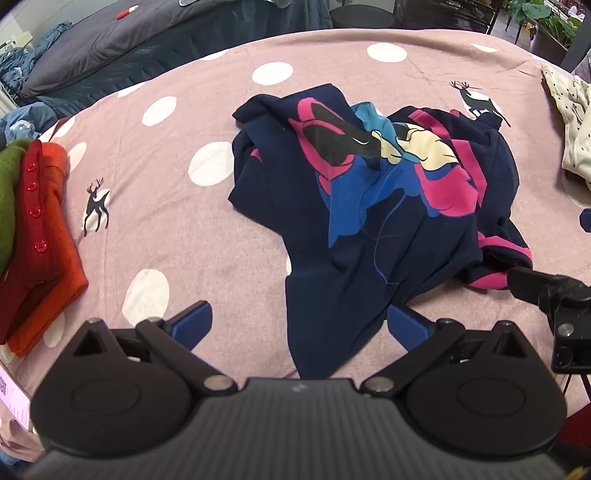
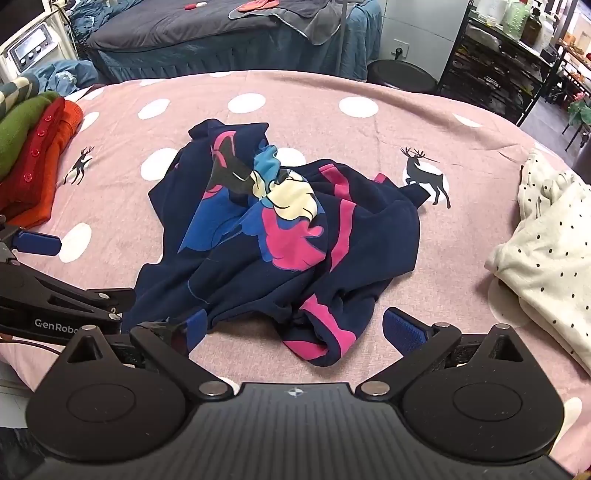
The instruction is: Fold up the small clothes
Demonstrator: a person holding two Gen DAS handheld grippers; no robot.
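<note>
A crumpled navy sweatshirt (image 1: 351,221) (image 2: 258,266) with a pink, blue and cream print lies in the middle of the pink dotted cloth (image 1: 184,240). My left gripper (image 1: 299,323) is open just above the cloth, and the garment's near navy edge runs between its blue pads without being pinched. My right gripper (image 2: 295,328) is open too, with a pink-trimmed cuff (image 2: 317,343) lying between its fingers. In the right wrist view, one blue pad of the left gripper's fingers (image 2: 37,242) shows at the left. The right gripper's black finger (image 1: 524,280) shows at the right edge beside the cuff.
A folded stack of orange, red and green knitwear (image 1: 40,240) (image 2: 37,158) sits at the left edge. A cream garment with black dots (image 1: 572,136) (image 2: 546,258) lies at the right. Behind are a dark bed (image 2: 221,33), a black stool (image 2: 402,74) and shelving (image 2: 498,55).
</note>
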